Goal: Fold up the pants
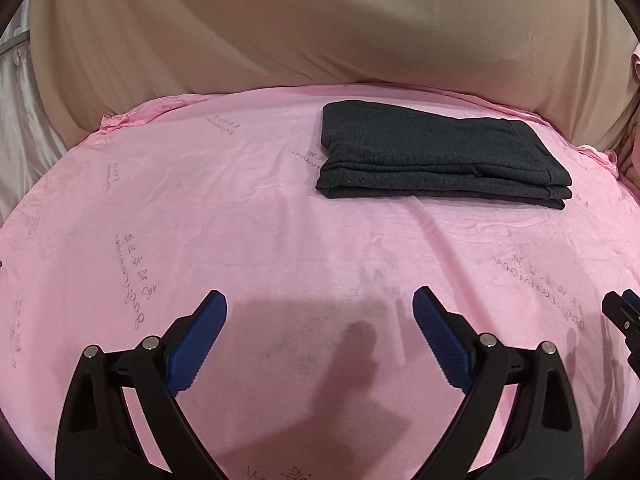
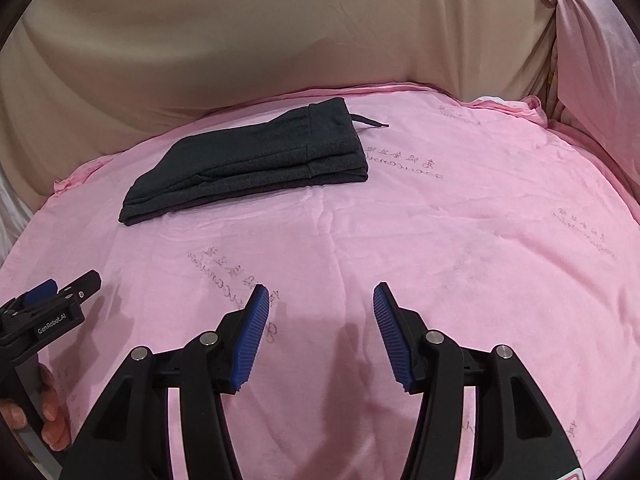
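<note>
Dark grey pants (image 1: 436, 152) lie folded in a neat stack on the pink sheet (image 1: 200, 208), toward the far edge. In the right wrist view the pants (image 2: 256, 160) lie at upper left, with a drawstring (image 2: 370, 122) poking out at the waistband end. My left gripper (image 1: 320, 304) is open and empty, hovering over bare sheet well short of the pants. My right gripper (image 2: 320, 296) is open and empty, also over bare sheet nearer than the pants. The left gripper also shows in the right wrist view (image 2: 60, 292), at the left edge, held by a hand.
The pink sheet (image 2: 480, 220) covers the whole work surface and carries faint printed script. A beige cloth backdrop (image 1: 320, 24) hangs behind the far edge. A bunched pink cloth (image 2: 584, 40) hangs at the far right.
</note>
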